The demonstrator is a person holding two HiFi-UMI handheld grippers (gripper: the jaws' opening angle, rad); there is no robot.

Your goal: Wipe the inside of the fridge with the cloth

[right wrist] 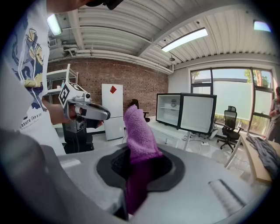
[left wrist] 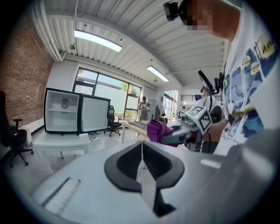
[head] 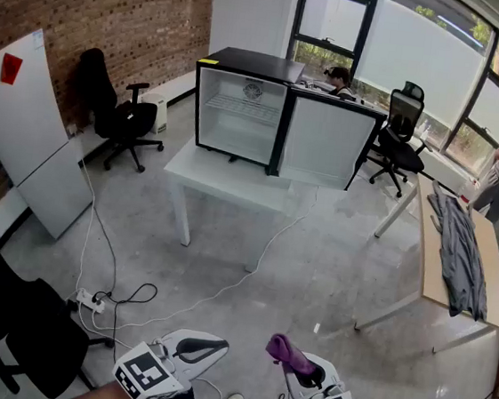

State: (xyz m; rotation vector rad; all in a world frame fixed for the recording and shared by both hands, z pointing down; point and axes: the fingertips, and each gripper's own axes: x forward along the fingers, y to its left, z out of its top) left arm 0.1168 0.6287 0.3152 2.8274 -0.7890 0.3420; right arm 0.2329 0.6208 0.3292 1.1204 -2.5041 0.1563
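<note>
A small black fridge (head: 242, 104) stands on a white table (head: 225, 181) far ahead, its white door (head: 323, 142) swung open to the right and its white interior empty. My right gripper (head: 302, 370) is at the bottom of the head view, shut on a purple cloth (head: 290, 353) that sticks up from its jaws. The right gripper view has the cloth (right wrist: 139, 135) filling the jaws, with the fridge (right wrist: 170, 109) beyond. My left gripper (head: 192, 349) is beside it, shut with nothing in it; in the left gripper view its jaws meet in a seam.
A white panel (head: 33, 134) leans on the brick wall at left. Black office chairs (head: 120, 117) stand around. A power strip with cables (head: 95, 300) lies on the floor. At right is a wooden table (head: 485, 257) with grey fabric (head: 460, 254). People are by the windows.
</note>
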